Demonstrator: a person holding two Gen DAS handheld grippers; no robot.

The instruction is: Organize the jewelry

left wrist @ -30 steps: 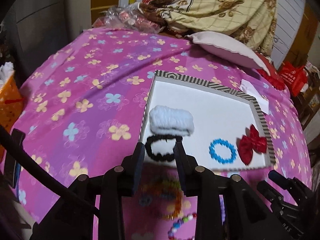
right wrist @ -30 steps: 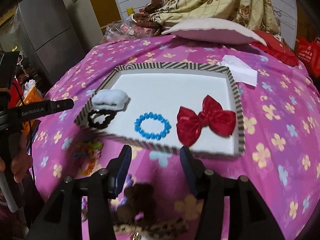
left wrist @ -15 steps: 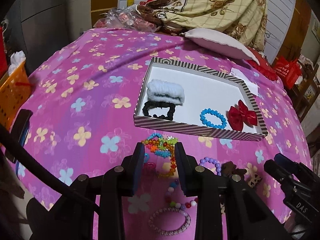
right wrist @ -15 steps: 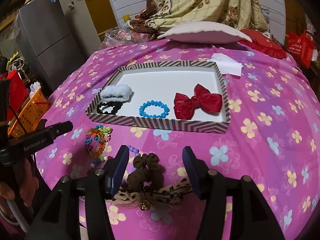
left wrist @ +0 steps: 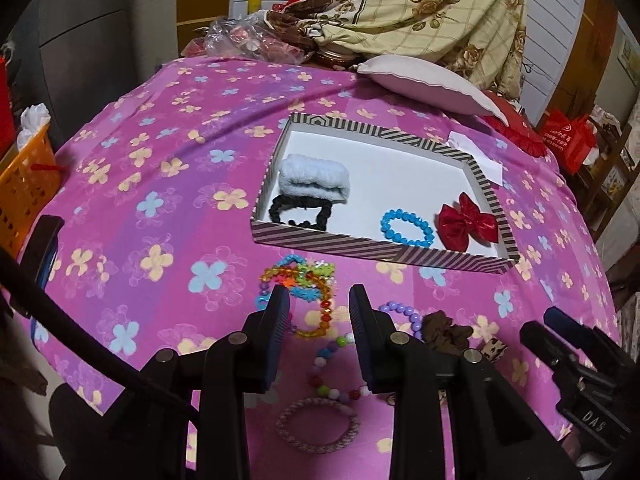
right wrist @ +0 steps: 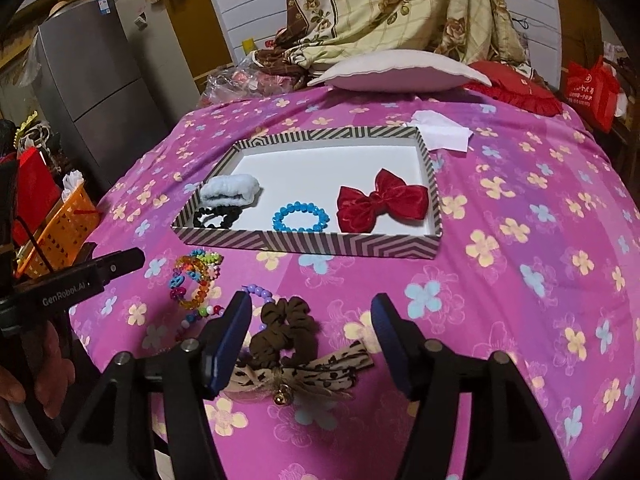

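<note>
**Both grippers hang open over a knot of loose pieces**

Left gripper sits with its jaws apart and nothing between them, above the bright multicoloured bracelets that lie on the pink flowered cloth just in front of the striped box. My right gripper is spread wider, also empty, with the brown scrunchie and the leopard-print bow lying between and below its fingers.

Four pieces are already inside the box: the pale blue scrunchie, the black scrunchie touching it, the blue bead bracelet and the red bow. Outside it I count the colourful bracelets, a purple bead bracelet, a strand of mixed beads, a woven pink band and the two brown items.

My worry on the left is the tangle. Those bright bracelets overlap one another, so closing on one could drag several along, or shed one short of the box wall. Hard beads may also squirt out from between the pads.

On the right, the scrunchie rests against the bow, and I cannot tell whether they are joined. A grab at the scrunchie might lift the bow too, and its small bell could snag the cloth. Pinching too low would gather fabric and tug the box.
</note>
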